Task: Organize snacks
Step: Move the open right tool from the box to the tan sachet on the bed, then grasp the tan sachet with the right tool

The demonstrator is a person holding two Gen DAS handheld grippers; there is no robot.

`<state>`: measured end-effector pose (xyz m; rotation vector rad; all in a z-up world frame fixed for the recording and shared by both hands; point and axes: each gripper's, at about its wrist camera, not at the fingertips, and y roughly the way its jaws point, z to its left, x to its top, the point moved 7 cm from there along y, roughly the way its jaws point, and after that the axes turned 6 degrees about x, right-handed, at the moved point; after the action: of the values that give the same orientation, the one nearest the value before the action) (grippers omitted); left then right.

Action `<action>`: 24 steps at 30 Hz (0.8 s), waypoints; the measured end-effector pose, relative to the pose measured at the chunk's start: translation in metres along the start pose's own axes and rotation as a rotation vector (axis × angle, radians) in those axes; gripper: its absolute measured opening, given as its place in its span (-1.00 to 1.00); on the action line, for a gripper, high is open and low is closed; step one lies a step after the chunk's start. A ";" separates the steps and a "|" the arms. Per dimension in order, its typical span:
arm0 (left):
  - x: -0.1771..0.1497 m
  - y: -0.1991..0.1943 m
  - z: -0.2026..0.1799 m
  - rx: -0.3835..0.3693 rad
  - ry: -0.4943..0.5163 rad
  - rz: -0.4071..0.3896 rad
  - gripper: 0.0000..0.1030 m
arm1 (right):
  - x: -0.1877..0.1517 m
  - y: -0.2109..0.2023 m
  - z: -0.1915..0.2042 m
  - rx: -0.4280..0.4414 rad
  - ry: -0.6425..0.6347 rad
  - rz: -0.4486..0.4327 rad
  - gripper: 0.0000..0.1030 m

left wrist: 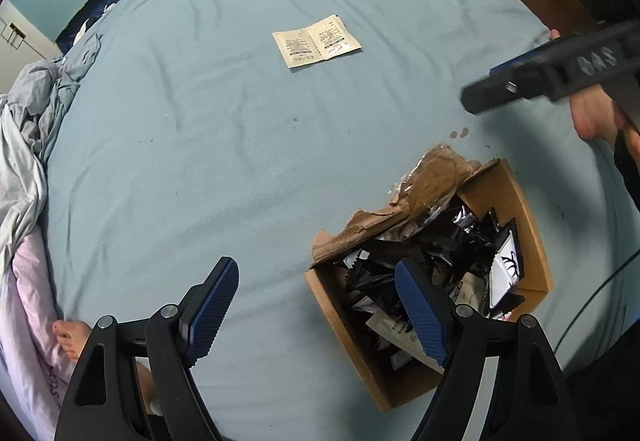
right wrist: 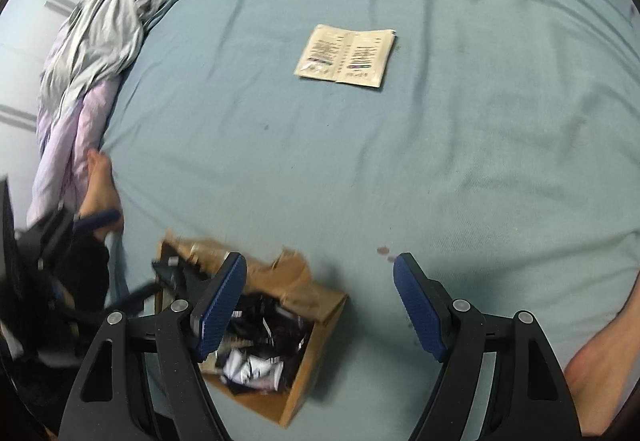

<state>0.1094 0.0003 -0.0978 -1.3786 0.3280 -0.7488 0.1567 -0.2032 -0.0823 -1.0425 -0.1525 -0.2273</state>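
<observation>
A torn cardboard box (left wrist: 516, 201) full of several black and white snack packets (left wrist: 472, 237) sits on the blue bed sheet; it also shows in the right wrist view (right wrist: 320, 325). Two beige packets (left wrist: 316, 41) lie side by side farther out on the sheet, and show in the right wrist view (right wrist: 346, 55). My left gripper (left wrist: 316, 305) is open and empty, its right finger over the box. My right gripper (right wrist: 320, 305) is open and empty, its left finger over the box. The right gripper's body (left wrist: 560, 69) hovers at the right in the left wrist view.
A crumpled grey and pink duvet (right wrist: 100, 41) is heaped along the bed's left side. A bare foot (left wrist: 74, 337) rests by the duvet, and another foot (right wrist: 600, 369) lies at the lower right. A dark picture (left wrist: 96, 9) leans on the wall.
</observation>
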 end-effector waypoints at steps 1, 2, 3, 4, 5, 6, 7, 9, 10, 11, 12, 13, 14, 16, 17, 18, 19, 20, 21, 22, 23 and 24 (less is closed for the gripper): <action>0.000 0.001 0.001 0.002 -0.002 0.001 0.58 | 0.002 0.003 -0.003 0.001 0.020 -0.001 0.46; 0.001 0.001 0.002 0.004 -0.005 0.001 0.58 | 0.005 0.007 -0.005 0.001 0.042 -0.002 0.46; 0.002 0.001 0.003 0.007 -0.009 -0.004 0.58 | 0.008 0.009 -0.007 0.006 0.056 -0.006 0.46; 0.004 0.000 0.004 0.014 -0.015 -0.015 0.58 | 0.012 0.012 -0.008 0.009 0.069 -0.012 0.46; 0.005 -0.001 0.006 0.023 -0.020 -0.026 0.58 | 0.018 0.015 -0.010 0.012 0.085 -0.020 0.46; 0.007 -0.003 0.008 0.034 -0.026 -0.039 0.58 | 0.022 0.016 -0.010 0.017 0.095 -0.025 0.46; 0.009 -0.004 0.010 0.043 -0.031 -0.054 0.58 | 0.028 0.019 -0.011 0.024 0.108 -0.031 0.46; 0.012 -0.006 0.014 0.054 -0.042 -0.072 0.58 | 0.041 0.023 -0.014 0.038 0.136 -0.050 0.46; 0.013 -0.006 0.017 0.060 -0.050 -0.080 0.58 | 0.046 0.024 -0.015 0.041 0.141 -0.061 0.46; 0.014 -0.005 0.019 0.064 -0.057 -0.082 0.58 | 0.056 0.025 -0.016 0.040 0.144 -0.082 0.46; 0.014 -0.004 0.020 0.066 -0.062 -0.082 0.58 | 0.060 0.027 -0.017 0.037 0.144 -0.092 0.46; 0.015 -0.003 0.022 0.066 -0.068 -0.081 0.58 | 0.070 0.028 -0.019 0.031 0.138 -0.110 0.46; 0.016 -0.002 0.023 0.065 -0.073 -0.079 0.58 | 0.075 0.029 -0.020 0.027 0.141 -0.127 0.46; 0.017 0.001 0.024 0.057 -0.079 -0.078 0.58 | 0.085 0.034 -0.027 0.013 0.167 -0.157 0.46; 0.018 0.002 0.026 0.053 -0.080 -0.078 0.58 | 0.092 0.039 -0.030 0.005 0.178 -0.168 0.46; 0.019 0.003 0.026 0.049 -0.079 -0.077 0.58 | 0.096 0.045 -0.031 -0.008 0.179 -0.176 0.46; 0.019 0.004 0.027 0.045 -0.079 -0.075 0.58 | 0.101 0.052 -0.033 -0.026 0.175 -0.178 0.46; 0.020 0.006 0.027 0.041 -0.080 -0.074 0.58 | 0.105 0.060 -0.034 -0.046 0.172 -0.176 0.46; 0.020 0.007 0.028 0.038 -0.083 -0.072 0.58 | 0.109 0.069 -0.034 -0.063 0.172 -0.171 0.46; 0.021 0.008 0.029 0.033 -0.086 -0.069 0.58 | 0.112 0.078 -0.034 -0.070 0.170 -0.163 0.46; 0.021 0.010 0.029 0.029 -0.087 -0.065 0.58 | 0.115 0.088 -0.033 -0.073 0.165 -0.149 0.46; 0.020 0.011 0.030 0.026 -0.090 -0.062 0.58 | 0.116 0.099 -0.031 -0.081 0.158 -0.130 0.46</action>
<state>0.1462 0.0102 -0.0984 -1.3980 0.2052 -0.7372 0.2952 -0.1956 -0.1536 -1.0912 -0.0692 -0.4354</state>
